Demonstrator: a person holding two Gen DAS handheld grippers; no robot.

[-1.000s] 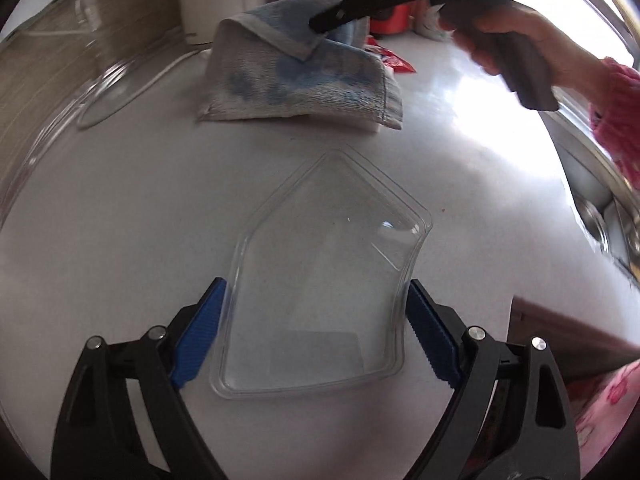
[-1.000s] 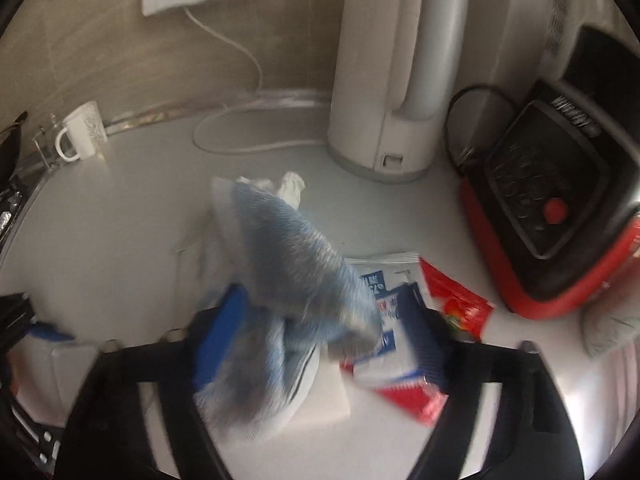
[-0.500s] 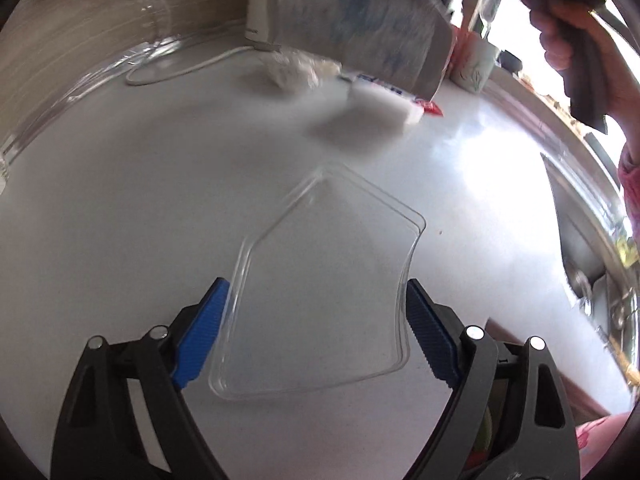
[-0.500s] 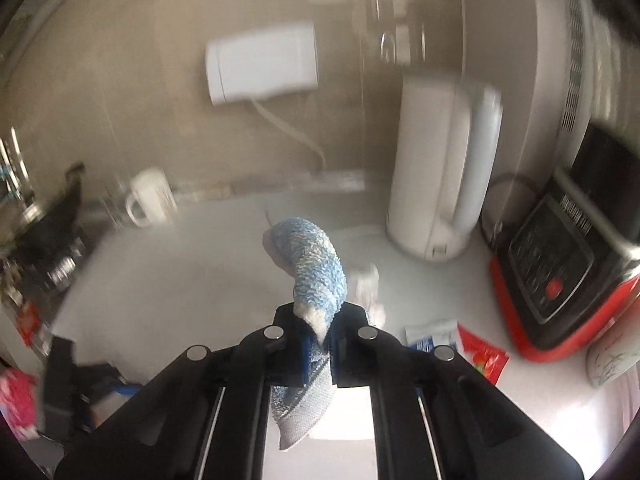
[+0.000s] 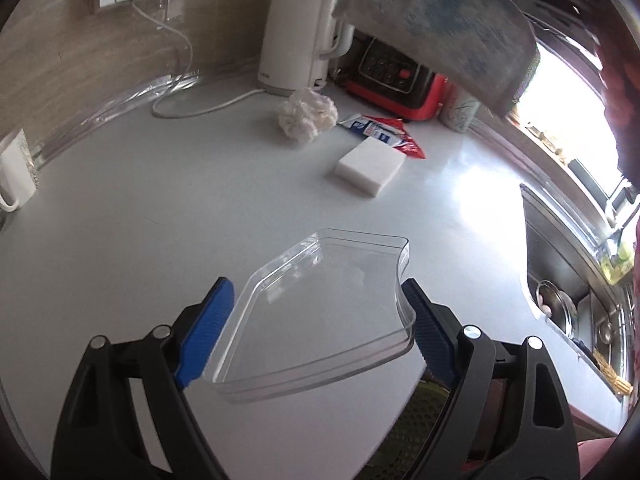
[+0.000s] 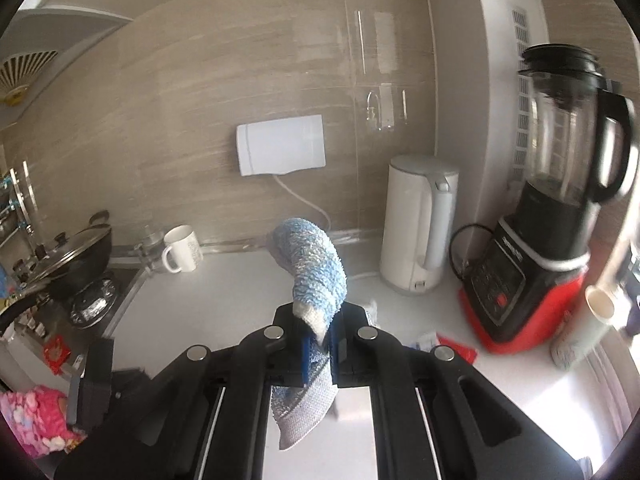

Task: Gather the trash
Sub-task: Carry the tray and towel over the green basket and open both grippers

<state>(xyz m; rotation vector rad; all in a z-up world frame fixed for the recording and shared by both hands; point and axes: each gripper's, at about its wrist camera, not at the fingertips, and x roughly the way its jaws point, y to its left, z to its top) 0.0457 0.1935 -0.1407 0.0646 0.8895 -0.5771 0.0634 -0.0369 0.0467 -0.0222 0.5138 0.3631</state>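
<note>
- Two grippers worked a white counter (image 5: 120, 220): the left gripper (image 5: 316, 332) was clamped on a clear tray (image 5: 320, 316), lifted off the surface.
- A tissue wad (image 5: 306, 116), wrappers (image 5: 384, 134) and a sponge (image 5: 370, 166) lay beyond.
- The right gripper (image 6: 320, 344) pinched a blue towel (image 6: 312, 268).

White glossy counter (image 5: 120, 240) fills the left wrist view, strong window glare at 3 o'clock. Beige striped tile wall (image 6: 180, 100) behind, white wall box (image 6: 280, 144) with a cord at 12. White kettle (image 6: 418, 224) by the wall, black-red blender (image 6: 532, 240) at 3 in the corner. Mug (image 6: 182, 248) at 9, wok (image 6: 76, 252) on a stove beyond it. Steel sink (image 5: 560, 272) at 3 in the left wrist view, bright window (image 5: 568, 120) above it.
</note>
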